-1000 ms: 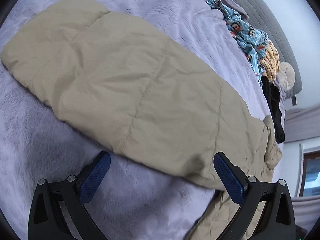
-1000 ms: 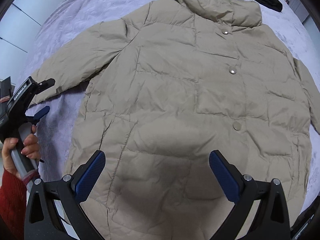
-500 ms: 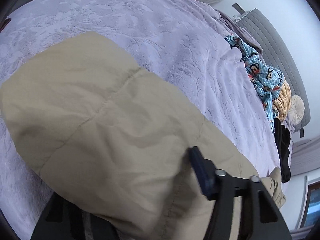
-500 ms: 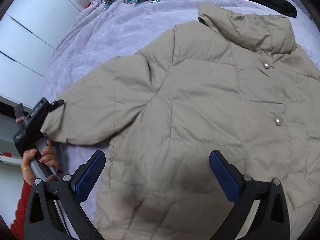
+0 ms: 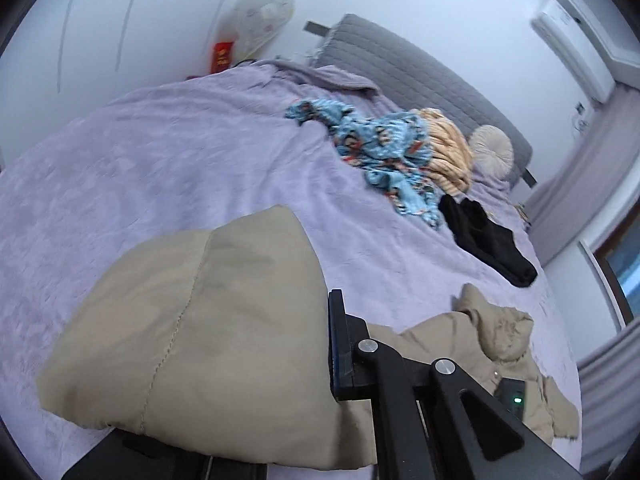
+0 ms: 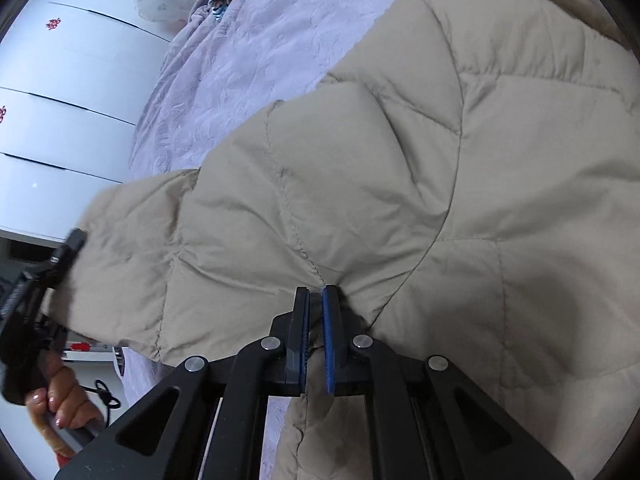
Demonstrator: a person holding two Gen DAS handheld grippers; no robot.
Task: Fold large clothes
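A beige padded jacket (image 6: 460,168) lies spread on the lilac bedspread (image 5: 160,152). My left gripper (image 5: 326,320) is shut on the end of its sleeve (image 5: 224,320), which is raised off the bed and drapes over the jaws. Only one finger (image 5: 340,344) shows. The collar (image 5: 496,332) and body lie low at the right. In the right wrist view my right gripper (image 6: 316,294) is shut on a pinch of fabric where the sleeve meets the body. The left gripper (image 6: 66,250) shows at the sleeve's far end, held by a hand (image 6: 60,396).
A blue patterned garment (image 5: 384,152), an orange striped cloth (image 5: 448,152), a black garment (image 5: 484,240) and a round cushion (image 5: 490,152) lie near the grey headboard (image 5: 420,76). White wardrobe doors (image 6: 60,92) run along the bed's side.
Both grippers went from wide open to shut. The left one closed on the sleeve end and lifted it. The right one moved left and down to the sleeve joint and pinched it.
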